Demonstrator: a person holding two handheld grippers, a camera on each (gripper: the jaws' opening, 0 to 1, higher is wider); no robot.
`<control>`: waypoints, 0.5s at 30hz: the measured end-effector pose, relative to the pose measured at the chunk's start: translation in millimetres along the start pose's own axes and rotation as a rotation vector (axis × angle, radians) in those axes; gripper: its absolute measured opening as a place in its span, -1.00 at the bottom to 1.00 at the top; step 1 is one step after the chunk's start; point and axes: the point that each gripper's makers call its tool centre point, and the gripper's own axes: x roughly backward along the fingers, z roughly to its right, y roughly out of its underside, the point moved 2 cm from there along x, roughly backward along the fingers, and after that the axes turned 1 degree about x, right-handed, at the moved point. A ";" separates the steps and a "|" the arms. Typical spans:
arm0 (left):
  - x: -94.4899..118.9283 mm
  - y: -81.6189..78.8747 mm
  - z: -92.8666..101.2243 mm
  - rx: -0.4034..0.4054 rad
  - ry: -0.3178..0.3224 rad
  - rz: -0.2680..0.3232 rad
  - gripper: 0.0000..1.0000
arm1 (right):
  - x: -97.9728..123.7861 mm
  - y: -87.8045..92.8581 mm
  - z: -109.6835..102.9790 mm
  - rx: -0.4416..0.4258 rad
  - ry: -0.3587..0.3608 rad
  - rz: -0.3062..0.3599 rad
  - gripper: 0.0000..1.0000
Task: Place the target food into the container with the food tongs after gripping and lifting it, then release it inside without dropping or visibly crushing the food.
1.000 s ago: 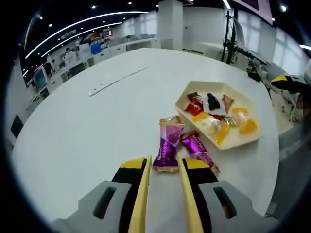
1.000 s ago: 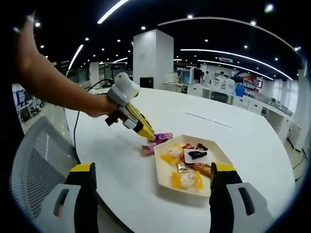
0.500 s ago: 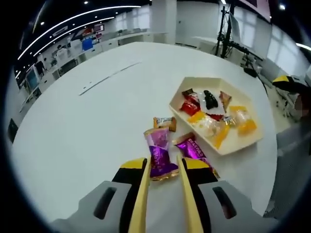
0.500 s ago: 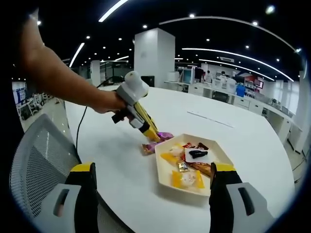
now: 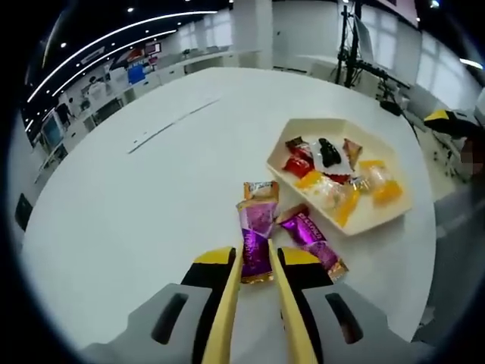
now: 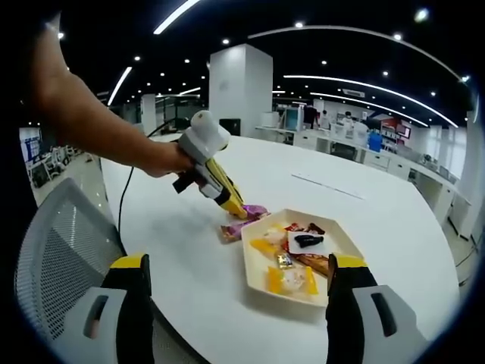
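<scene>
Closing on a purple-wrapped candy point(image 5: 256, 241) lying on the white bench point(image 5: 151, 197), the left tongs point(image 5: 255, 262) pinch its near end; lifting and placing in the tray point(image 5: 383, 220) remain. Right tongs point(image 6: 236, 282) hang wide open.

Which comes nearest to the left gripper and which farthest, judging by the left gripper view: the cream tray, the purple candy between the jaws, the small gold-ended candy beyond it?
1. Purple candy: its near end lies between the jaws of the left gripper.
2. Gold-ended candy: straight ahead, just beyond the purple one.
3. Cream tray: ahead and to the right, holding mixed sweets.
</scene>
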 end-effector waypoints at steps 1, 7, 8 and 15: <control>0.1 0.2 -1.9 0.001 -0.001 0.003 -0.64 | 0.1 0.1 0.2 0.002 0.001 -0.001 0.90; 6.5 -3.5 -2.2 -0.015 0.014 0.014 -0.63 | 0.1 0.4 0.6 0.001 0.003 -0.001 0.90; 7.4 -3.4 -2.4 -0.022 0.015 0.011 -0.63 | 0.2 0.4 0.6 0.001 0.003 -0.001 0.90; 16.0 -3.2 -10.0 -0.027 0.021 0.009 -0.63 | 0.5 0.1 0.7 0.000 0.004 0.000 0.91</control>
